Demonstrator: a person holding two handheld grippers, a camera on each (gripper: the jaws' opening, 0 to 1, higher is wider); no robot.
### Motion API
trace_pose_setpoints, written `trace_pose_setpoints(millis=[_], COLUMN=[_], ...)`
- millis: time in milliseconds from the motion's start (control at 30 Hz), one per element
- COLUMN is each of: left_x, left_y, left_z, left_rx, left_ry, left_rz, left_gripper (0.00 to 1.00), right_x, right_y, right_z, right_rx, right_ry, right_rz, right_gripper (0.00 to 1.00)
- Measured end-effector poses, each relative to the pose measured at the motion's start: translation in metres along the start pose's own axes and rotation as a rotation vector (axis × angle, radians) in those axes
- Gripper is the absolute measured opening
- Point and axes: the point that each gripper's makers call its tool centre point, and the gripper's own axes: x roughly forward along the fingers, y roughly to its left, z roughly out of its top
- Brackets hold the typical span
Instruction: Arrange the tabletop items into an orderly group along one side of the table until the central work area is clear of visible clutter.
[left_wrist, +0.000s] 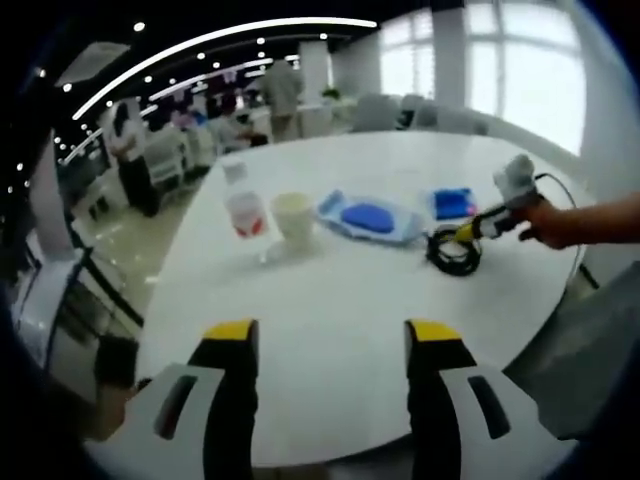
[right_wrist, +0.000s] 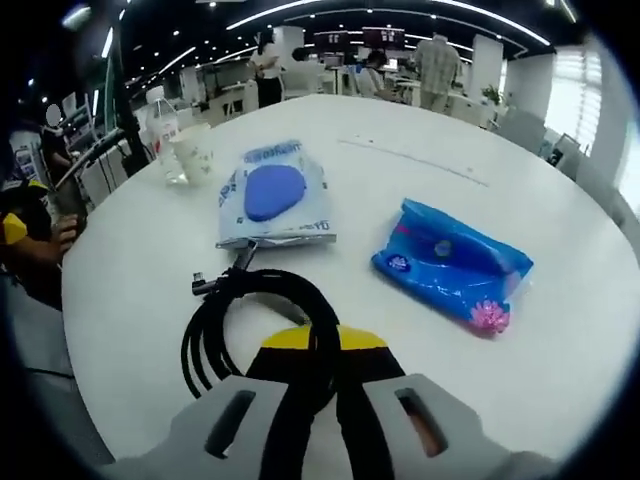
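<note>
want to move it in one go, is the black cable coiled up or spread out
Coiled: the black cable lies in a tight loop on the table, one side pinched in the right tongs.

Left gripper (left_wrist: 332, 345): 2 black jaws with yellow tips, each mounted on a pale grey plastic body bearing 1 dark oblong slot. Right gripper (right_wrist: 322, 345): same build, yellow tip band, black jaws, 2 slotted grey shoulders. Person's hand (left_wrist: 548, 222): bare forearm, no sleeve visible.

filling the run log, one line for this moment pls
left gripper open, idle | right gripper shut on black cable | bottle, cup, packs untouched
</note>
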Motion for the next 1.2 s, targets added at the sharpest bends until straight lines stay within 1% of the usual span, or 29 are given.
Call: trace_pose_setpoints(millis=[200, 433, 567, 633, 700, 800, 867, 967, 1033, 1067, 1100, 1200], left_x=[0.001, 0.001, 0.001, 0.001, 0.001, 0.001, 0.001, -0.002, -0.004, -0.005, -0.006, -0.007], left_y=[-0.004, -0.003, -0.004, -0.004, -0.003, -0.001, 0.0, 0.002, 0.004, 0.005, 0.005, 0.003], left_z=[-0.001, -0.001, -0.001, -0.001, -0.001, 0.0, 0.001, 0.004, 0.005, 0.007, 0.009, 0.012], left_rx=[0.008, 0.006, 0.012, 0.015, 0.017, 0.025, 0.025, 0.041, 0.061, 0.069, 0.078, 0.1], left_ry=[0.005, 0.004, 0.005, 0.005, 0.004, -0.002, -0.005, -0.019, -0.024, -0.034, -0.04, -0.053], left_rz=[-0.011, -0.009, -0.01, -0.008, -0.007, 0.004, 0.005, 0.026, 0.047, 0.057, 0.066, 0.059], left_gripper=[0.56, 0.56, 0.56, 0.56, 0.56, 0.56, 0.56, 0.56, 0.56, 0.56, 0.56, 0.56], right_x=[-0.008, -0.015, -0.017, -0.017, -0.016, -0.014, -0.013, -0.009, -0.008, -0.009, -0.011, -0.017], right_y=[-0.008, -0.025, -0.036, -0.041, -0.047, -0.049, -0.049, -0.05, -0.052, -0.053, -0.053, -0.052], right_z=[0.0, -0.005, -0.01, -0.015, -0.02, -0.025, -0.026, -0.028, -0.03, -0.033, -0.033, -0.035], right_rx=[-0.001, 0.062, 0.099, 0.113, 0.11, 0.129, 0.114, 0.094, 0.074, 0.062, 0.054, 0.033], right_ry=[0.001, -0.001, 0.003, 0.015, 0.028, 0.044, 0.049, 0.065, 0.083, 0.104, 0.111, 0.114], right_rz=[-0.012, -0.045, -0.071, -0.087, -0.112, -0.112, -0.118, -0.12, -0.136, -0.148, -0.16, -0.174], right_gripper=[0.04, 0.04, 0.04, 0.05, 0.05, 0.05, 0.05, 0.05, 0.05, 0.06, 0.07, 0.11])
